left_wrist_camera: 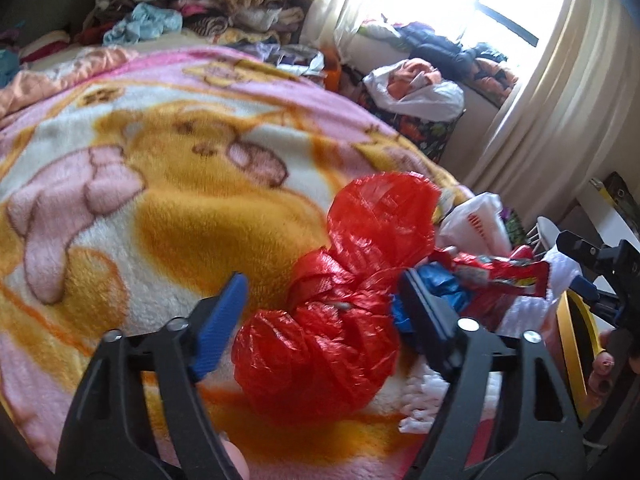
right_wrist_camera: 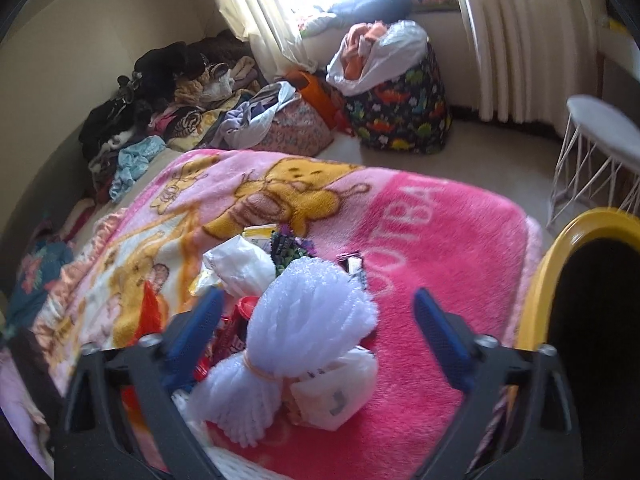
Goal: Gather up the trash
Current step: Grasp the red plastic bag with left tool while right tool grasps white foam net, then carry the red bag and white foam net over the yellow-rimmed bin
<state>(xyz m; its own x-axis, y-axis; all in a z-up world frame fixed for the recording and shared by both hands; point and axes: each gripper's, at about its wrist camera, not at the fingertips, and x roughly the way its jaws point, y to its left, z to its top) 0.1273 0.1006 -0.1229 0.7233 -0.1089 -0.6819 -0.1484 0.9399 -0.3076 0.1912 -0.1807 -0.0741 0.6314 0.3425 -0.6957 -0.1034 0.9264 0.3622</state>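
Note:
A crumpled red plastic bag (left_wrist_camera: 340,320) lies on the pink and yellow fleece blanket (left_wrist_camera: 160,208). It sits between the blue pads of my left gripper (left_wrist_camera: 320,308), which is open, and the bag does not look squeezed. Behind it are a red snack wrapper (left_wrist_camera: 500,272), a blue wrapper (left_wrist_camera: 440,286) and a white plastic bag (left_wrist_camera: 476,220). In the right wrist view a white foam bundle (right_wrist_camera: 304,320) tied with a rubber band lies between the fingers of my right gripper (right_wrist_camera: 320,320). That gripper is open, and its right pad (right_wrist_camera: 440,336) stands well apart from the bundle.
A yellow-rimmed dark bin (right_wrist_camera: 560,248) stands at the bed's right edge. A white wire stool (right_wrist_camera: 600,140) is beyond it. A dinosaur-print bag (right_wrist_camera: 400,120) and a clothes pile (right_wrist_camera: 160,100) fill the floor by the curtains (right_wrist_camera: 500,40).

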